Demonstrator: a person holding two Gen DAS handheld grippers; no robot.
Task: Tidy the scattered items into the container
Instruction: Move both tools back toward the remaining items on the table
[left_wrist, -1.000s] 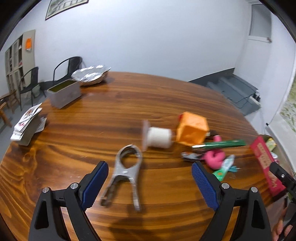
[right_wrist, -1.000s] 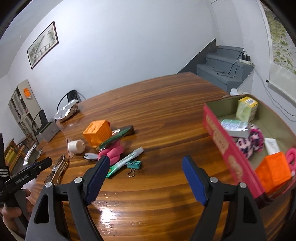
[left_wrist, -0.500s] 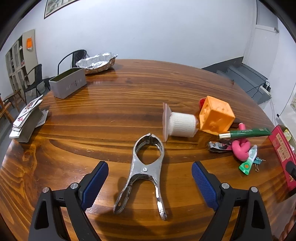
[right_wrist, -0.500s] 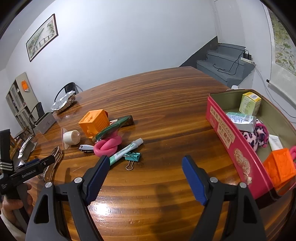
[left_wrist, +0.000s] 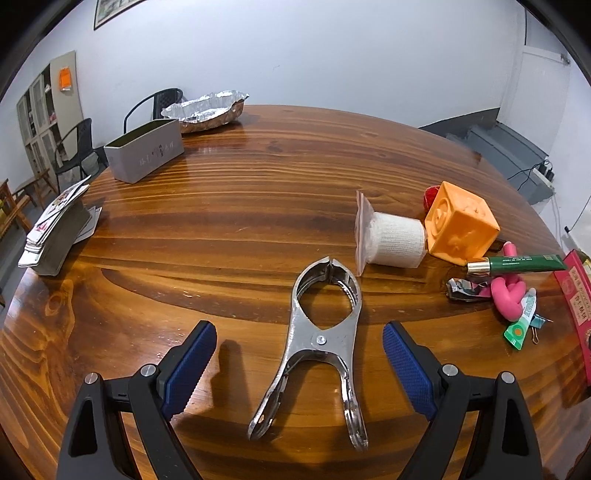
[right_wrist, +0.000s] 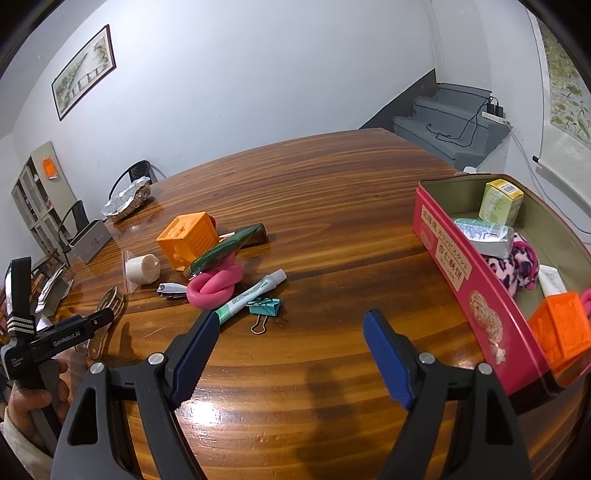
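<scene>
Since the earlier frame the left gripper (left_wrist: 295, 354) has come down and forward over the metal spring clamp (left_wrist: 321, 343), which now lies centred between its wide-spread blue pads (left_wrist: 404, 369), untouched; the right gripper (right_wrist: 288, 354) has kept its place.

Left wrist view: the clamp lies flat on the wooden table (left_wrist: 229, 206), closed nose pointing far, handles splayed toward the camera. Right of it lie the gauze roll (left_wrist: 395, 240) in its clear bag, the orange cube (left_wrist: 461, 230), a green tube (left_wrist: 517, 263), nail clippers (left_wrist: 465, 290), a pink ring toy (left_wrist: 508, 297) and a small white-green tube (left_wrist: 521, 325).

Right wrist view: the right gripper hangs wide and empty over bare wood, with the red tin (right_wrist: 476, 291), the container, near right and already part filled.

Risks: the clamp is thin, hard and glossy, so pads closing across the splayed handles may squeeze them together and open its nose, or slide off and skate it across the polished wood. Closing too high would miss it; too low would press the fingertips against the table.

Only the left view shows the clamp's alignment within the jaws and a card stack (left_wrist: 55, 236) far left. Only the right view shows the tin's interior, a teal binder clip (right_wrist: 264, 308), and the hand (right_wrist: 22, 402) holding the left tool beside the clamp.
</scene>
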